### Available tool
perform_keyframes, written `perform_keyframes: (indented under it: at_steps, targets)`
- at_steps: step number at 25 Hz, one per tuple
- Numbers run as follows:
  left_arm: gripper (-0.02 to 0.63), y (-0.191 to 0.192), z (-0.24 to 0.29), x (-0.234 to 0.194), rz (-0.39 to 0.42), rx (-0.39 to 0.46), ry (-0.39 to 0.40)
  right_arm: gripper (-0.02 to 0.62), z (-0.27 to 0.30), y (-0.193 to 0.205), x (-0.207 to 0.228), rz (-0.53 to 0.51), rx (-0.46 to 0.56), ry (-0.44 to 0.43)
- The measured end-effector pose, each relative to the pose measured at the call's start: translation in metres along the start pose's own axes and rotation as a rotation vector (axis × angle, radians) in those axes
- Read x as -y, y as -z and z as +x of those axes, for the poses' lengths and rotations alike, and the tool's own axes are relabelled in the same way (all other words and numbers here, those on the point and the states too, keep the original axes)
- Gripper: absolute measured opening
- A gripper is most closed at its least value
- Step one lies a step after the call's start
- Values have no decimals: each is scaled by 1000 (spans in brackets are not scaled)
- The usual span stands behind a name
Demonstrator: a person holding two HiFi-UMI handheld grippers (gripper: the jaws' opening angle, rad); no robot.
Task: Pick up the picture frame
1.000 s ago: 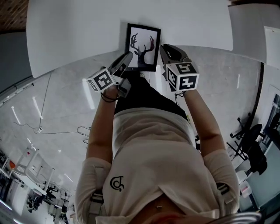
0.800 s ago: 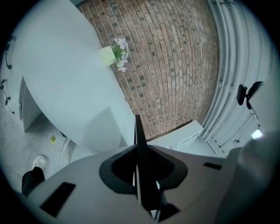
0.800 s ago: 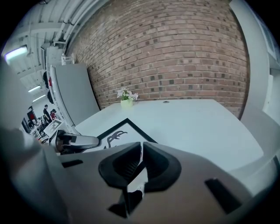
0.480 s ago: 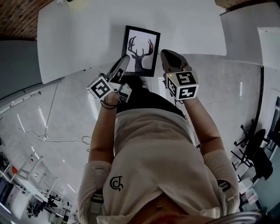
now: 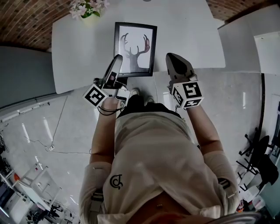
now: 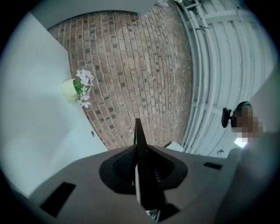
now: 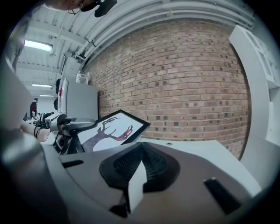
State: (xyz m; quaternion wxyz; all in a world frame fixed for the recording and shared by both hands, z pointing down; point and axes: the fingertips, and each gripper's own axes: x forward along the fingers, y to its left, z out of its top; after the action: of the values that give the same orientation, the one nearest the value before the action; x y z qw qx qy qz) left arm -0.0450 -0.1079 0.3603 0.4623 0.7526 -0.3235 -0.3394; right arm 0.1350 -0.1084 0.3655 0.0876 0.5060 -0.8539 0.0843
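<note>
The picture frame, black-edged with a dark antlered deer on white, hangs tilted above the white table. My left gripper is shut on its near left edge. In the left gripper view that edge shows as a thin black blade standing upright between the jaws. The right gripper view shows the frame raised at a slant with the left gripper clamped on it. My right gripper is to the right of the frame, apart from it, jaws shut with nothing held.
A small pot of pale flowers stands at the table's far left corner, also in the left gripper view. A brick wall runs behind the table. A person stands off to the right.
Both grippers have risen and moved out over the table. The frame has come up off the table edge with the left gripper. The right gripper has drawn away from the frame.
</note>
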Motion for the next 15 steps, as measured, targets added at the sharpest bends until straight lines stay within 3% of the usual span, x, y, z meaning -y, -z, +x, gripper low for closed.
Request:
perform_keyframes:
  at_steps: [4,15]
  targets:
    - [80,-34,8,19,47,23,37,8,7,-29,-4,-16,69,23]
    - [80,-100,21,58,48,100,112,6,22,-86,-13,-56,180,67]
